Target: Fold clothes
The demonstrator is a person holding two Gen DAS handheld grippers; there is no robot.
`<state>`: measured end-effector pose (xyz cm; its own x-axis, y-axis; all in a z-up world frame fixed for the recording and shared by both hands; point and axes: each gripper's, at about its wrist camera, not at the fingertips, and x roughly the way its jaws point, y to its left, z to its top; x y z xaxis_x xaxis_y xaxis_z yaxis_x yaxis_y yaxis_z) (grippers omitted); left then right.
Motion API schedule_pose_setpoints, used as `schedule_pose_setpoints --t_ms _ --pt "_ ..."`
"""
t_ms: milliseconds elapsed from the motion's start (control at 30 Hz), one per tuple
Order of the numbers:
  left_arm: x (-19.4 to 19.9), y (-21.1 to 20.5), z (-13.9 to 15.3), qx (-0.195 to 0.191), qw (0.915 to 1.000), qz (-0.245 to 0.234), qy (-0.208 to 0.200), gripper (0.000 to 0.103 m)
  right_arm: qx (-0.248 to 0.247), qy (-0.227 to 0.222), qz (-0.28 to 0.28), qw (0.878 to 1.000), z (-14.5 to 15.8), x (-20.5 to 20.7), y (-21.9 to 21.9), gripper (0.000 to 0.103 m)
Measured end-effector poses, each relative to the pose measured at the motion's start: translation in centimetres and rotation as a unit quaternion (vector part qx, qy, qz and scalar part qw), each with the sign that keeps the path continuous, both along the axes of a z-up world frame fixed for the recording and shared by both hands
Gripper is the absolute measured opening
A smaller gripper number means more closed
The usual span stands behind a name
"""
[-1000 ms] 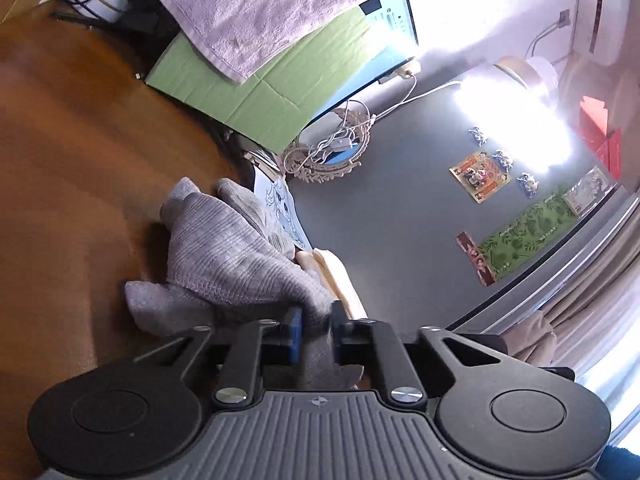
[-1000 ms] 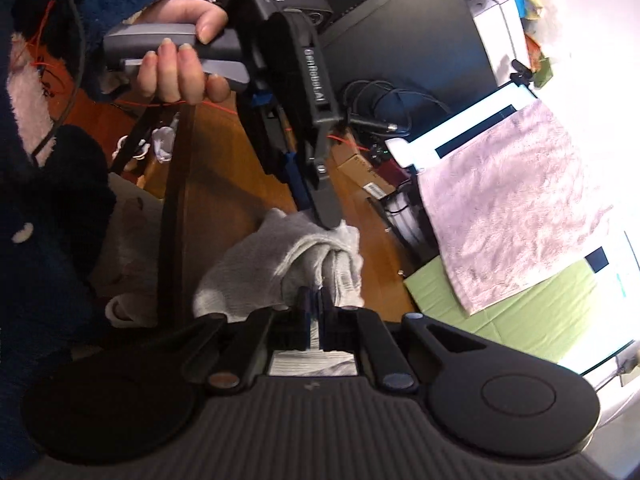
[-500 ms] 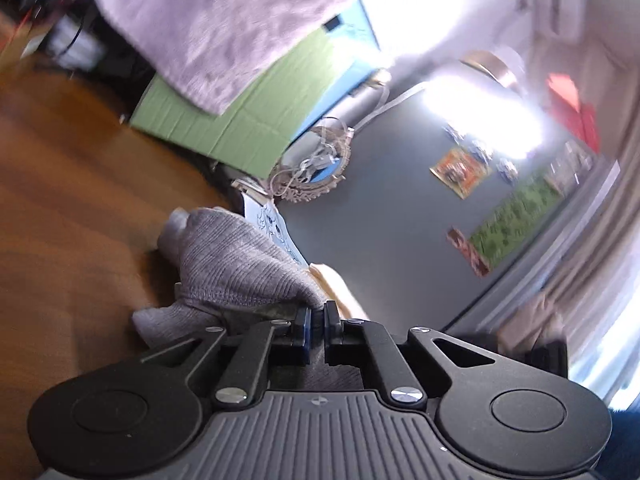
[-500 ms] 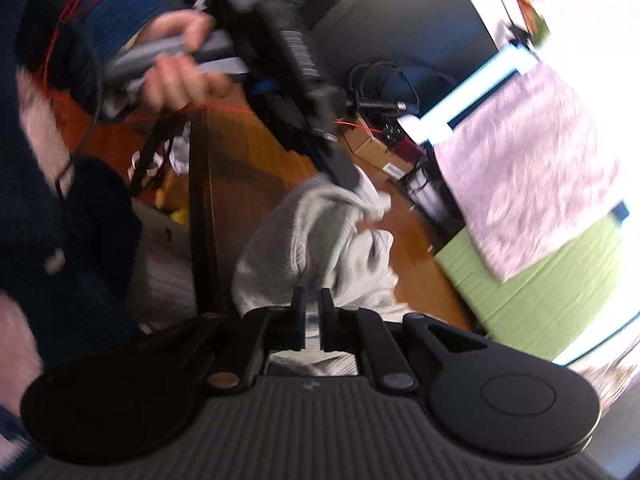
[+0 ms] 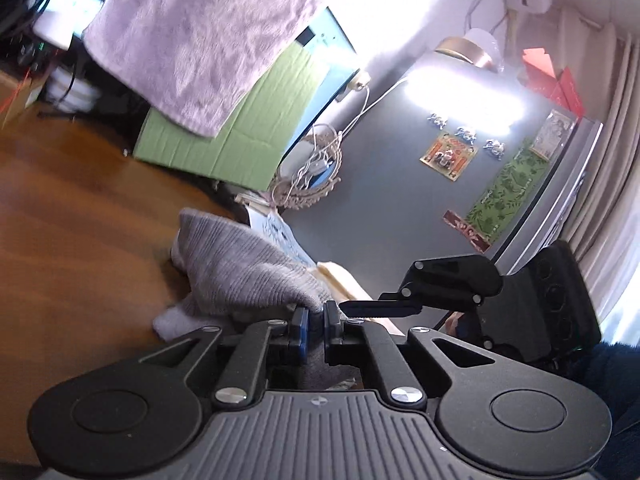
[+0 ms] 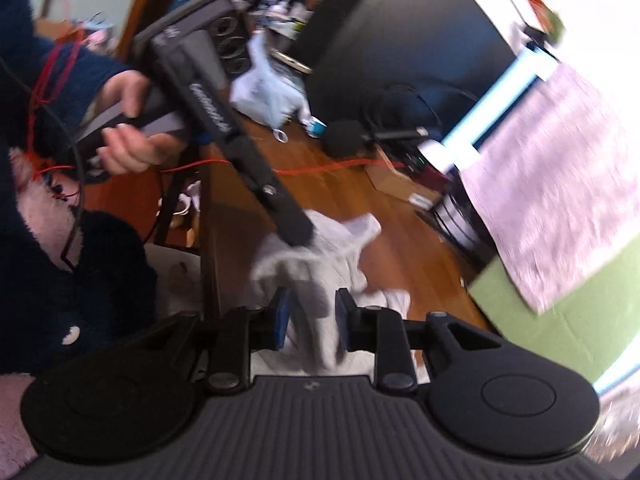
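Garment: grey ribbed knit piece (image 5: 244, 276), bunched in a heap on the wooden table (image 5: 68, 240) close to its edge; its pale underside shows at the bottom of the heap.
Left gripper (image 5: 314, 326): jaws drawn close together on a fold of the garment, cloth pinched between the blue pads; in the right wrist view its long black finger (image 6: 294, 226) presses into the top of the heap.
Right gripper (image 6: 310, 320): jaws parted, a strip of grey cloth passing between them, with a gap showing on each side of the cloth; I cannot tell whether either pad touches it.
Right gripper in the left view: its black finger (image 5: 380, 308) reaches in from the right, its tip just beside the left gripper's pads.
Hand (image 6: 128, 136): wrapped round the left gripper's handle, with a dark blue fuzzy sleeve (image 6: 76, 84) behind it.
Towel (image 5: 200, 40): pinkish, hanging over a monitor at the back of the table, well apart from the garment.
Green cardboard (image 5: 236, 140): leaning under the towel, beside a woven basket (image 5: 308, 176) holding white cables.
Red cord (image 6: 320, 168): lying across the table behind the garment, near a black microphone (image 6: 344, 138).
Picture quality: right wrist view is blurred.
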<state>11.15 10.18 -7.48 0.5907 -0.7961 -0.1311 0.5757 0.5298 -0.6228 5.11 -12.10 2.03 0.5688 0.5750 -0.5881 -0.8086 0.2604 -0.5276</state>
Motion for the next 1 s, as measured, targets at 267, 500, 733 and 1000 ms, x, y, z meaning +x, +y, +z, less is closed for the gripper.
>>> schedule_pose_setpoints --t_ms 267,500,733,1000 --pt "1.0 0.0 1.6 0.004 0.9998 -0.015 -0.011 0.005 -0.018 -0.040 0.036 0.998 3.8 -0.5 1.3 0.031" --pt "1.3 -0.3 3.3 0.006 0.9992 -0.033 -0.022 0.005 -0.072 -0.061 0.046 0.994 2.6 0.4 3.2 0.028" --pt "2.1 -0.7 4.0 0.031 0.9974 -0.059 -0.028 0.005 -0.104 -0.126 0.069 0.984 1.3 0.3 3.3 0.028" --pt "3.4 1.0 5.2 -0.005 0.9983 -0.057 -0.011 0.011 -0.106 -0.190 0.049 0.975 0.3 0.5 3.2 0.009"
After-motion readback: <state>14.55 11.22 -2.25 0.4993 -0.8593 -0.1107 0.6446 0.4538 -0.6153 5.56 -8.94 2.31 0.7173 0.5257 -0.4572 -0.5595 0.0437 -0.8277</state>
